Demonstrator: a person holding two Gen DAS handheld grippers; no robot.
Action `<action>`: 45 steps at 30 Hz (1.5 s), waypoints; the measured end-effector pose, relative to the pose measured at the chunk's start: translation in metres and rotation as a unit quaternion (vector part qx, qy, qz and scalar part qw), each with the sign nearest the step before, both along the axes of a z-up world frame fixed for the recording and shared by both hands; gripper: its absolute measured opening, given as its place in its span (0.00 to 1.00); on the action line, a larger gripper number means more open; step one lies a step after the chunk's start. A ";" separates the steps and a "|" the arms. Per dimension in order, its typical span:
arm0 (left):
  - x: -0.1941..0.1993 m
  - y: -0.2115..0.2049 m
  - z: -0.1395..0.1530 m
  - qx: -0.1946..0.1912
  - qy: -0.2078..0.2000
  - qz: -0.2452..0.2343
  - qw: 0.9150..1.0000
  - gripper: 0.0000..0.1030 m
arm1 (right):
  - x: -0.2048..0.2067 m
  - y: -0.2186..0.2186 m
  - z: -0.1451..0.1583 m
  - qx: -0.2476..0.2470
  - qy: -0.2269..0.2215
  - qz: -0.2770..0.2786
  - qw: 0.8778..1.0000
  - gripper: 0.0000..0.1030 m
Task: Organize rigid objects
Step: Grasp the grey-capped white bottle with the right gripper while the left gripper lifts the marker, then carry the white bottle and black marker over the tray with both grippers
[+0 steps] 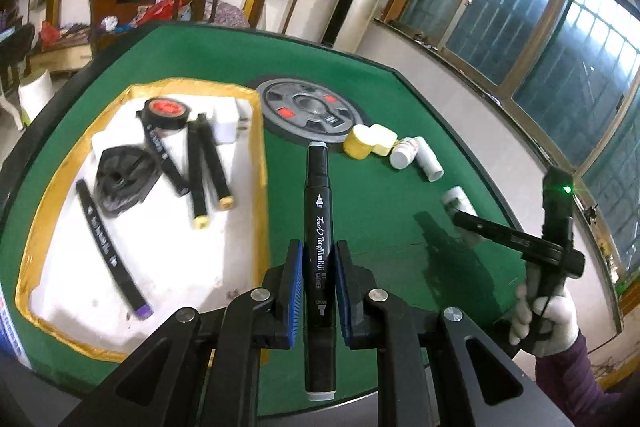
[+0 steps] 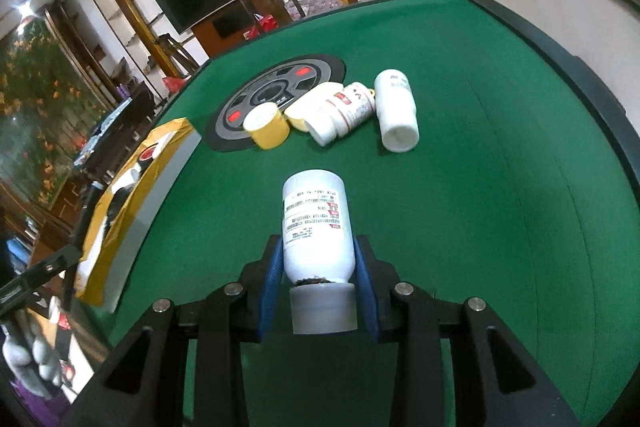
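My left gripper [image 1: 318,255] is shut on a black art marker [image 1: 319,227] and holds it above the green table, right of the yellow-rimmed white tray [image 1: 256,163]. The tray holds several black markers [image 1: 196,171], a black tape roll [image 1: 166,113] and a black round part [image 1: 122,181]. My right gripper [image 2: 318,251] is shut on a white pill bottle [image 2: 316,223], cap toward the camera, over the green felt. The right gripper also shows in the left wrist view [image 1: 464,217] at the right.
A grey round disc [image 1: 308,111] lies at the table's middle. Beside it are a yellow cup [image 2: 267,126], a yellow lid [image 2: 298,117] and white bottles [image 2: 396,115] lying on their sides. The table's raised dark edge [image 2: 560,47] runs along the right.
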State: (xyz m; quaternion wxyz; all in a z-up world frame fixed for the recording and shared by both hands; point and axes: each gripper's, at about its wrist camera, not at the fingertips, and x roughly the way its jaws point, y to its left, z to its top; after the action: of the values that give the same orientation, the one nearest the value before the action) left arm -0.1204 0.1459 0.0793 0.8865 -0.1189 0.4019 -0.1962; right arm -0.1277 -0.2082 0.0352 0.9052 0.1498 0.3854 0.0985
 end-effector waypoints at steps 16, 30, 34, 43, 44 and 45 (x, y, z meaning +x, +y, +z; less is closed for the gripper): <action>-0.019 0.084 -0.005 -0.009 0.001 0.090 0.996 0.14 | 0.001 0.125 0.039 0.000 -0.022 0.139 0.990 0.33; -0.018 0.093 0.003 0.082 -0.044 0.143 0.985 0.14 | 0.008 0.243 0.049 -0.046 -0.015 0.244 0.968 0.33; -0.021 0.096 0.008 0.116 -0.065 0.163 0.978 0.14 | 0.009 0.271 0.049 -0.060 -0.016 0.262 0.963 0.33; -0.021 0.110 0.006 0.155 -0.079 0.197 0.965 0.14 | 0.026 0.312 0.038 -0.106 -0.004 0.272 0.956 0.33; -0.021 0.112 0.006 0.161 -0.081 0.201 0.963 0.14 | 0.029 0.315 0.035 -0.109 0.001 0.272 0.956 0.33; -0.021 0.113 0.005 0.165 -0.082 0.203 0.962 0.14 | 0.031 0.317 0.033 -0.111 0.004 0.272 0.956 0.33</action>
State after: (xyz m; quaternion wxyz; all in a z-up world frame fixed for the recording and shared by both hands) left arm -0.1418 0.2586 0.0847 0.9450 -0.0338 0.3217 0.0477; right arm -0.0968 0.1092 0.0684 0.8536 -0.0616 0.4235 0.2971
